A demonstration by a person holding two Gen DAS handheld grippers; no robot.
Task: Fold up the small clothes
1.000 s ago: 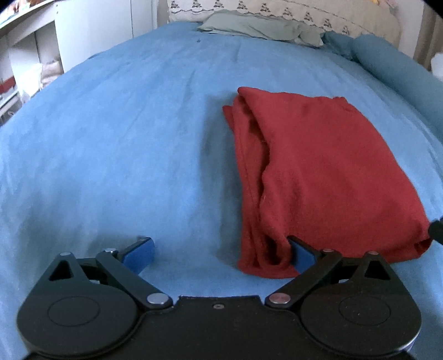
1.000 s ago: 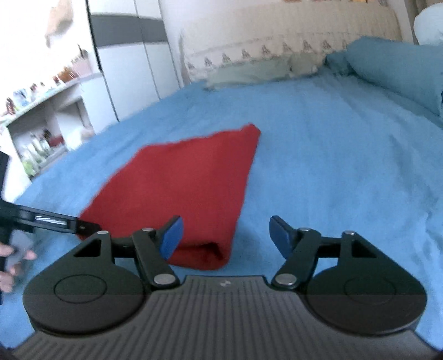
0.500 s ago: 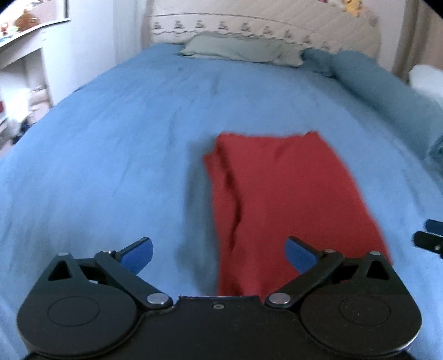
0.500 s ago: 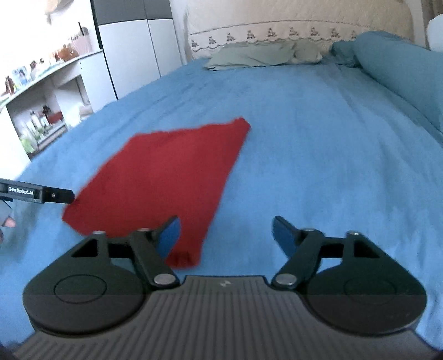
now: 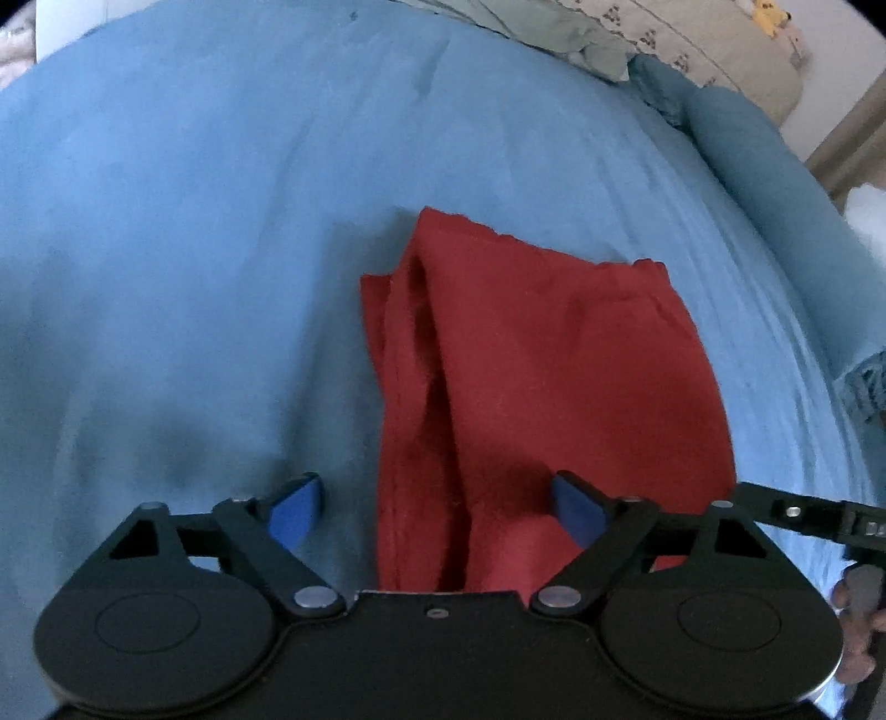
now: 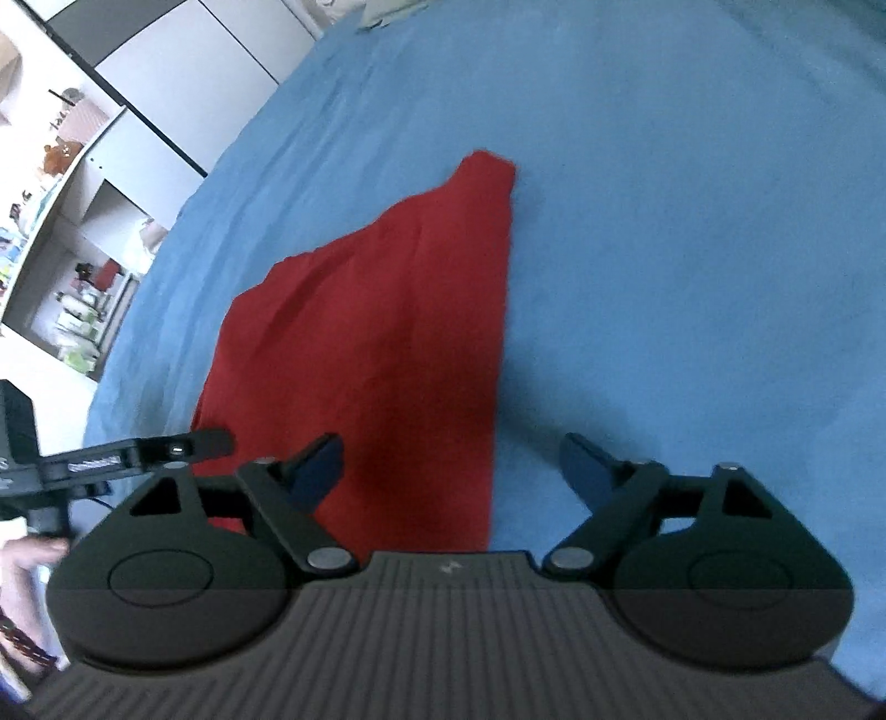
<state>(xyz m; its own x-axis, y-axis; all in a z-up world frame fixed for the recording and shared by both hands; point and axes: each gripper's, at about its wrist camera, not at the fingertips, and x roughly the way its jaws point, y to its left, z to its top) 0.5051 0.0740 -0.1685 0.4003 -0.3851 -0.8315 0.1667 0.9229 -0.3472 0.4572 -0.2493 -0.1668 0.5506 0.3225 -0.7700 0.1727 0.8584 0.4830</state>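
Note:
A folded red garment (image 5: 542, 376) lies flat on the blue bedspread (image 5: 194, 249); it also shows in the right wrist view (image 6: 387, 354). My left gripper (image 5: 437, 507) is open and hovers over the garment's near left edge, where loose folded layers show. My right gripper (image 6: 451, 465) is open over the garment's near right edge, with its left finger above the cloth and its right finger above the bedspread. Neither holds anything. Each gripper's tip shows at the edge of the other's view.
Pillows and a quilted headboard (image 5: 692, 50) lie at the far end of the bed. A blue bolster (image 5: 775, 183) runs along the right side. White shelves with small items (image 6: 72, 266) and a wardrobe stand to the left of the bed.
Both grippers rose, then came back down and closer over the garment's near end, still open. The garment lies as before.

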